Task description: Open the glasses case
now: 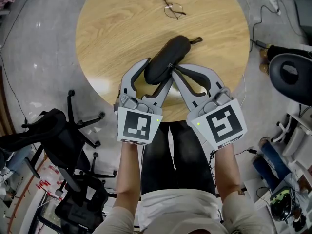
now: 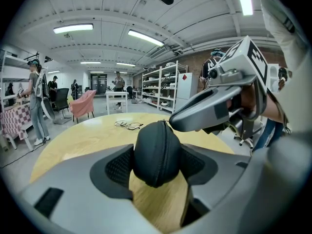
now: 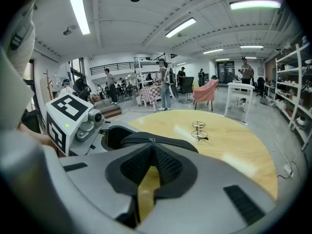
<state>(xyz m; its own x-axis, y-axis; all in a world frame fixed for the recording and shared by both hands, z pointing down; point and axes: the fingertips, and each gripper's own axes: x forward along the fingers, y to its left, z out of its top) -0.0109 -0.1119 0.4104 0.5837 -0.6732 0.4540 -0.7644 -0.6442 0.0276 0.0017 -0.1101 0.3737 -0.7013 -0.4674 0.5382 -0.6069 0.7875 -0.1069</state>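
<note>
Nearest you, your left gripper point(image 2: 157, 160) is clamped on the near end of the black, oval, zipped glasses case point(image 1: 168, 57), 1 pad on each side. Your right gripper point(image 3: 152, 147) comes in from the right with its 2 jaws drawn together, tips pinching the small metal zip pull point(image 3: 152, 141) on the case's seam. The case is closed, over the middle of the round, light wooden bench point(image 1: 112, 43), angled away to the right. Beyond it, near the far edge, thin wire-framed glasses point(image 1: 169, 3) sit well apart from the case

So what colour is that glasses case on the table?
The glasses case is plain black all over; the left gripper view shows it best.
</note>
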